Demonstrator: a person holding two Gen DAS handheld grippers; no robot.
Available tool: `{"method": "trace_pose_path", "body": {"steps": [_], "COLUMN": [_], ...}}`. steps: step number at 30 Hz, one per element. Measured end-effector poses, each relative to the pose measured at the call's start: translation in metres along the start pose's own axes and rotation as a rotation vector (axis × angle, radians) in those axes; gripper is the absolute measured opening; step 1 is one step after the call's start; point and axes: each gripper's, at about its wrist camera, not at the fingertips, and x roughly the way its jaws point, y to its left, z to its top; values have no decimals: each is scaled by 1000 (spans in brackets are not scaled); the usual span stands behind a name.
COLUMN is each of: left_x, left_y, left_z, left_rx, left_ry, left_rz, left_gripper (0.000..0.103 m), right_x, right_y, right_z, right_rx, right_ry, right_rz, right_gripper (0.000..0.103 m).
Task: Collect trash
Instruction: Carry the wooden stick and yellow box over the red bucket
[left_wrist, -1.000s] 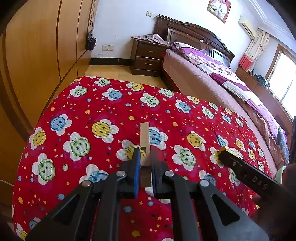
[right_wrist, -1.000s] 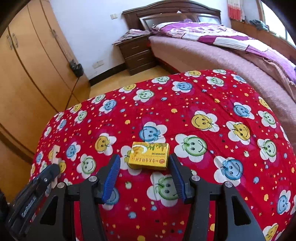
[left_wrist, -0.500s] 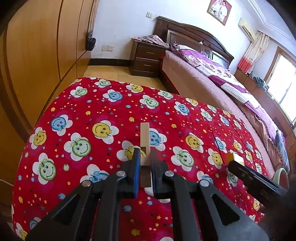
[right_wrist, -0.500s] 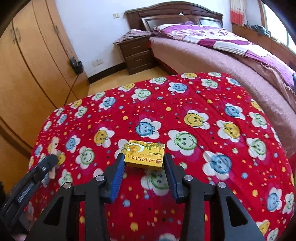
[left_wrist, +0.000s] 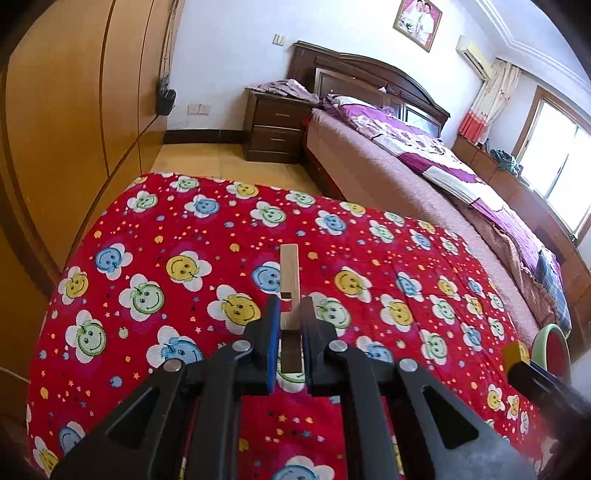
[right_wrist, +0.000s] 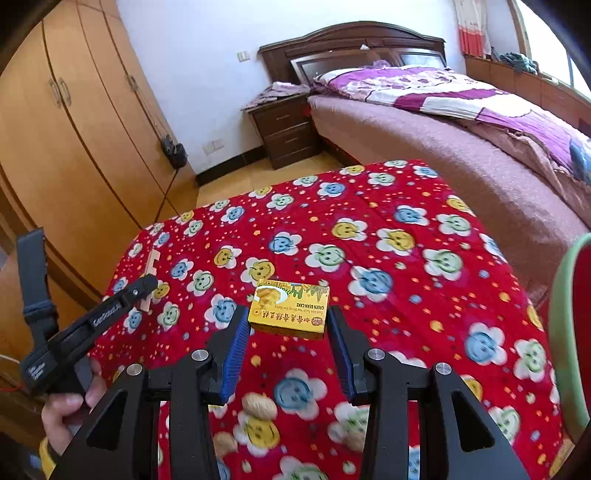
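My left gripper (left_wrist: 289, 321) is shut on a pale wooden strip (left_wrist: 289, 280), which sticks out forward over the red smiley-flower tablecloth (left_wrist: 177, 221). The right wrist view shows the same strip (right_wrist: 149, 271) at the left. My right gripper (right_wrist: 286, 328) is shut on a yellow cake box (right_wrist: 290, 308), its blue pads pressing on the box's two ends. The box hangs above the cloth (right_wrist: 406, 192). In the left wrist view, a corner of that box (left_wrist: 511, 350) shows at the right edge.
A green-rimmed bin (right_wrist: 561, 314) with a red inside stands at the table's right edge, and its rim (left_wrist: 550, 330) also shows in the left wrist view. Peanuts (right_wrist: 260, 404) lie on the cloth under the right gripper. A bed, a nightstand and a wardrobe surround the table.
The right gripper's jaws came together on the yellow box, then rose with it and shifted right, towards the bin. The left gripper kept its hold on the strip and barely moved.
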Motion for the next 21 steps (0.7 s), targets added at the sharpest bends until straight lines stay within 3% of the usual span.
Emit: {"method": "trace_pose_path", "body": {"steps": [13, 21], "left_x": [-48, -77], "left_y": [-34, -57], "left_z": [-4, -22], "left_rx": [47, 46], "left_ry": [-16, -1], "left_rz": [-48, -121], "left_gripper": [10, 10], "right_x": [-56, -91], "right_y": [-32, -47], "right_z": [-19, -31], "right_rx": [54, 83], "right_ry": [-73, -126], "right_rz": [28, 43], "right_gripper": [43, 43]}}
